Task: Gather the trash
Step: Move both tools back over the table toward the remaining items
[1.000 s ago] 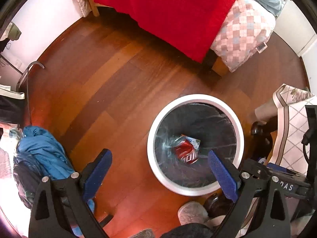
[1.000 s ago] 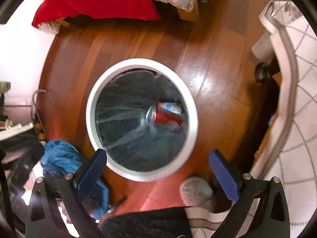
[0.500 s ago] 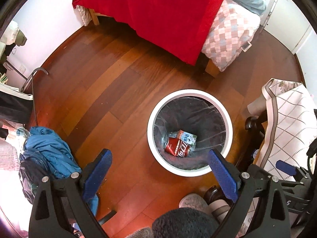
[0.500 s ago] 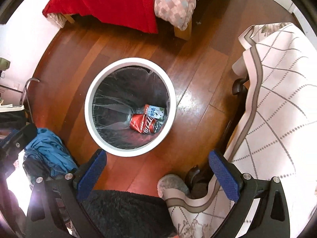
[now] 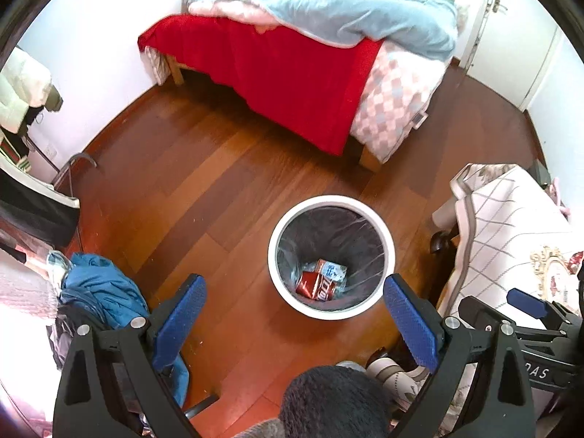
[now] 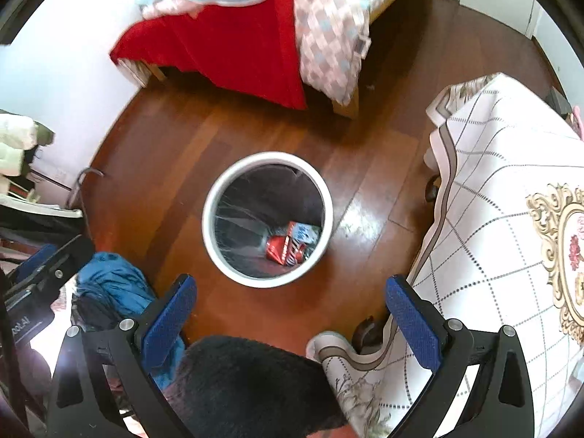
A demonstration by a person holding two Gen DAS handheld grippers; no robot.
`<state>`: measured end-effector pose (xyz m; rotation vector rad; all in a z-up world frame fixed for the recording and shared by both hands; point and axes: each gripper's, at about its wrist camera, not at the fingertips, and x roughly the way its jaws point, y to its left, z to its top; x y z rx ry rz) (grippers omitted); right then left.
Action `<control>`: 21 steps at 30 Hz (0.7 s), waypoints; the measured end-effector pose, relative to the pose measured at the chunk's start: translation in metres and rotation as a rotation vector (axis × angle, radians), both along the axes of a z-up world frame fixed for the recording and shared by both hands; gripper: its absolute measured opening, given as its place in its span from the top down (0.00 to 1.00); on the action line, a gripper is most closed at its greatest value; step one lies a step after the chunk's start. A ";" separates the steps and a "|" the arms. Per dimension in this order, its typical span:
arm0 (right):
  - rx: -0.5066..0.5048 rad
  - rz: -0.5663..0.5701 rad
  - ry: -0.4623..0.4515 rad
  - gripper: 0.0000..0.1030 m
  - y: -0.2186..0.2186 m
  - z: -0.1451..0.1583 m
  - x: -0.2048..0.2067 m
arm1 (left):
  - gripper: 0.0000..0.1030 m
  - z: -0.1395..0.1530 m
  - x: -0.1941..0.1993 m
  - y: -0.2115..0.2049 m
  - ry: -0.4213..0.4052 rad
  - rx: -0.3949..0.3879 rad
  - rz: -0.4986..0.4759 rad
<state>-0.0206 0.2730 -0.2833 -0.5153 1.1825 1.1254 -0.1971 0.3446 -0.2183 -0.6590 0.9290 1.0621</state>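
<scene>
Both rigs pulled way back vs a second earlier. Round white trash bin with black liner [image 5: 331, 257] looked smaller, more wood floor [image 5: 204, 197] and red-blanketed bed [image 5: 284, 73] showed. Crushed red soda can [image 5: 317, 284] plus small carton [image 5: 331, 269] lay at bin bottom. Left hand-held gripper [image 5: 294, 312] and right hand-held gripper [image 6: 292, 310] spread wide, held nothing.

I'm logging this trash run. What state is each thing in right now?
left gripper: open, empty
right gripper: open, empty
trash bin: upright on the floor, lidless, bag-lined
red can: lying on its side in the bin
carton: lying in the bin beside the can
</scene>
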 end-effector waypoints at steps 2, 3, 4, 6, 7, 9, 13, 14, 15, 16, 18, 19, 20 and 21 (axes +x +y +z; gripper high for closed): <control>0.037 0.000 0.005 0.00 -0.009 0.017 -0.001 | 0.04 0.012 -0.001 -0.008 -0.011 0.020 -0.007; 0.055 -0.001 0.007 0.00 -0.014 0.026 -0.002 | 0.04 0.017 -0.001 -0.011 -0.015 0.027 -0.009; 0.076 -0.003 0.012 0.00 -0.020 0.035 -0.002 | 0.04 0.024 -0.001 -0.017 -0.026 0.037 -0.015; 0.107 -0.006 0.023 0.00 -0.030 0.050 -0.002 | 0.04 0.036 -0.001 -0.025 -0.033 0.053 -0.025; 0.121 -0.012 0.025 0.00 -0.035 0.057 -0.001 | 0.04 0.041 -0.001 -0.029 -0.033 0.063 -0.029; 0.155 -0.029 0.040 0.00 -0.050 0.071 0.002 | 0.04 0.054 0.001 -0.039 -0.031 0.091 -0.035; 0.208 -0.086 0.092 0.00 -0.085 0.090 0.020 | 0.04 0.073 0.015 -0.058 -0.016 0.140 -0.052; 0.216 -0.105 0.104 0.00 -0.096 0.092 0.027 | 0.04 0.077 0.024 -0.066 -0.014 0.152 -0.067; 0.223 -0.124 0.112 0.00 -0.108 0.094 0.036 | 0.04 0.078 0.030 -0.070 -0.017 0.158 -0.078; 0.226 -0.153 0.114 0.00 -0.124 0.097 0.048 | 0.04 0.077 0.041 -0.078 -0.020 0.166 -0.098; 0.220 -0.203 0.106 0.00 -0.149 0.096 0.069 | 0.04 0.072 0.062 -0.089 -0.021 0.161 -0.134; 0.211 -0.234 0.097 0.00 -0.164 0.095 0.083 | 0.04 0.066 0.076 -0.094 -0.020 0.150 -0.159; 0.201 -0.263 0.087 0.00 -0.176 0.094 0.094 | 0.04 0.057 0.093 -0.101 -0.017 0.131 -0.188; 0.184 -0.300 0.073 0.00 -0.191 0.090 0.110 | 0.04 0.048 0.108 -0.108 -0.015 0.114 -0.211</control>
